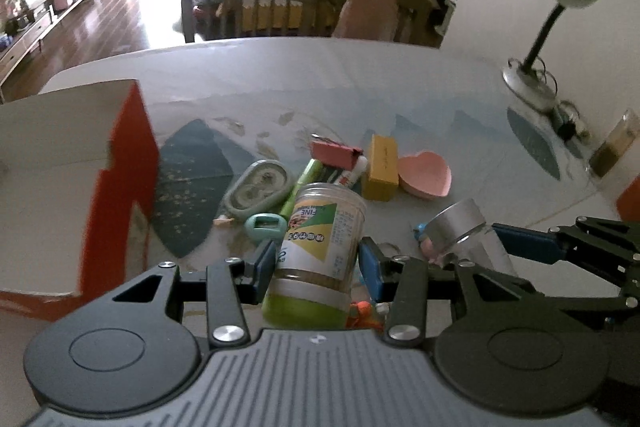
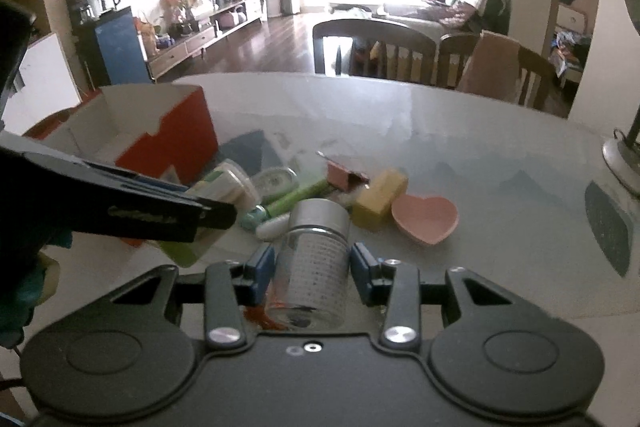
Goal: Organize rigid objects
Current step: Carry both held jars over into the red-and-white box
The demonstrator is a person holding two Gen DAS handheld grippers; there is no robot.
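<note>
Two grippers carry our loads above the pale table (image 1: 360,75): our left gripper (image 1: 318,263) clamps a clear plastic jar with a green lid (image 1: 320,247), lid toward the camera, long axis running away along the fingers. Our right gripper (image 2: 312,267) pinches a clear glass bottle with a silver cap (image 2: 314,259), cap pointing forward. Beyond lie a yellow box (image 2: 380,203), a pink heart-shaped dish (image 2: 426,219) and, to the left, an open red-and-white carton (image 2: 168,139).

Left hand-held gripper (image 1: 318,261): black linkage arms, silver screws, blue finger pads, grey ribbed housing behind with round black discs either side. Right hand-held gripper (image 2: 312,267) had the same black build, blue pads, smooth dark housing.
</note>
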